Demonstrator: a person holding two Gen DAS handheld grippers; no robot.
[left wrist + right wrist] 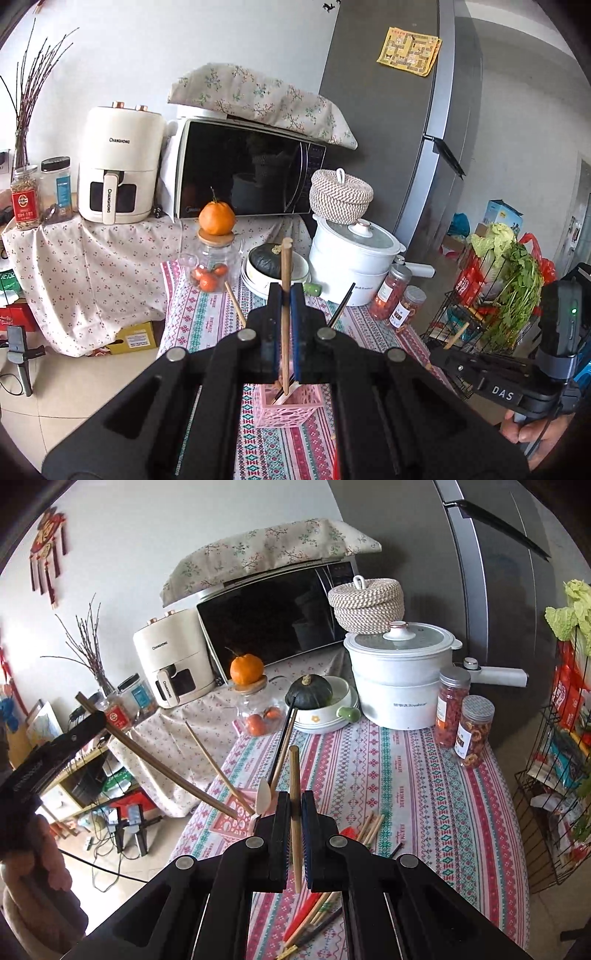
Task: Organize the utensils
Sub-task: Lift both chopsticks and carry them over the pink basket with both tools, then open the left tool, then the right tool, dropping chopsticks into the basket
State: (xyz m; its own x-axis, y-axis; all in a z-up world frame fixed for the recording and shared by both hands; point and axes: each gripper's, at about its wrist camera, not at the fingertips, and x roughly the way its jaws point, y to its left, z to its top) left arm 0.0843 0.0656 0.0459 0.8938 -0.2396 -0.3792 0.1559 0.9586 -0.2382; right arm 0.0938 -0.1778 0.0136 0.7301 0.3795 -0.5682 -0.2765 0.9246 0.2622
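Observation:
My left gripper point(285, 291) is shut on a wooden chopstick point(286, 266) that stands upright between its blue pads. Right below it sits the pink lattice basket point(291, 410) with several utensils in it. In the right wrist view the same chopstick point(159, 771) slants from the left gripper point(98, 718) down to the basket point(232, 818). My right gripper point(294, 799) is shut on another wooden chopstick point(294, 775), just right of the basket, which holds a white spoon point(263, 797). Loose chopsticks point(369, 827) lie on the patterned tablecloth point(424, 794).
At the back of the table stand a white pot point(399, 679), two spice jars point(472, 731), a bowl with a dark squash point(310, 692) and a glass jar topped by an orange point(246, 668). A wire rack point(554, 794) of vegetables stands on the right. A hand point(535, 432) grips the right tool.

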